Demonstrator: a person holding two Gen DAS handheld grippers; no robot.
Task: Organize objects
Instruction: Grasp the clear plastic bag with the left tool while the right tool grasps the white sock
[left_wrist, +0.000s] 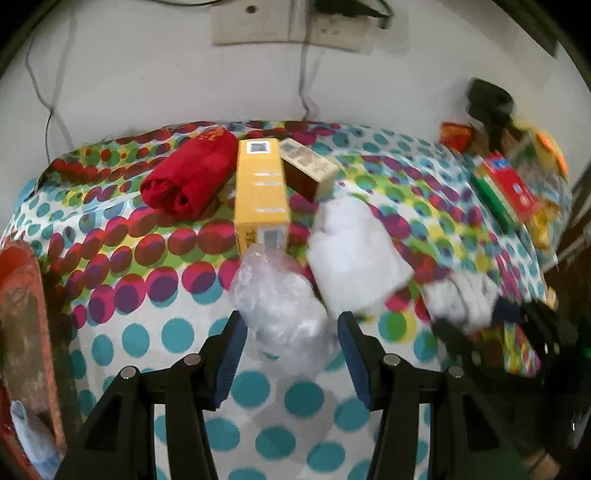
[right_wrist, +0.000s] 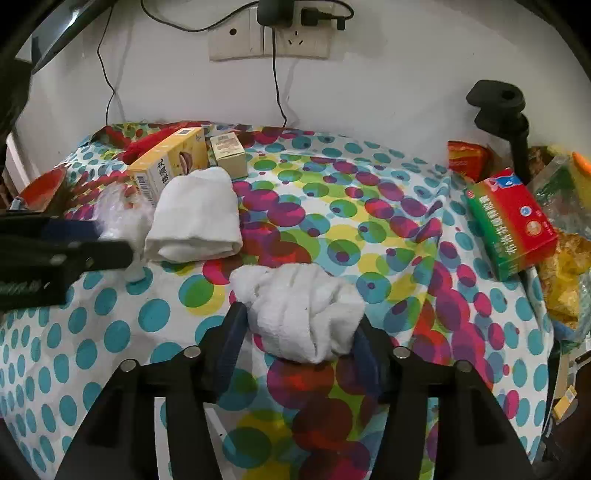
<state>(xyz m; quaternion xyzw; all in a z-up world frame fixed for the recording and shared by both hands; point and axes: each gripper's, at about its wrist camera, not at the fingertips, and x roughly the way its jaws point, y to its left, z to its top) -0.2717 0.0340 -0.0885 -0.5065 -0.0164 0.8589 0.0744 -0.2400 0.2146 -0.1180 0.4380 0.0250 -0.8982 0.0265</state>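
White rolled towel (right_wrist: 303, 314) sitting on the dotted tablecloth (right_wrist: 369, 229), near edge; right gripper (right_wrist: 301, 338) pinching it between both fingers. Left gripper (left_wrist: 291, 332) spread wide, straddling a clear plastic bag (left_wrist: 280, 306) without clamping. Second folded white towel (left_wrist: 354, 258) lying just beyond, touching the yellow box (left_wrist: 261, 192); red towel (left_wrist: 190, 173) beside that.

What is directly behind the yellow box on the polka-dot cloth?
Behind the yellow box lies a rolled red towel; in the right wrist view only its top edge shows, the rest covered. A small tan box stands beside them.
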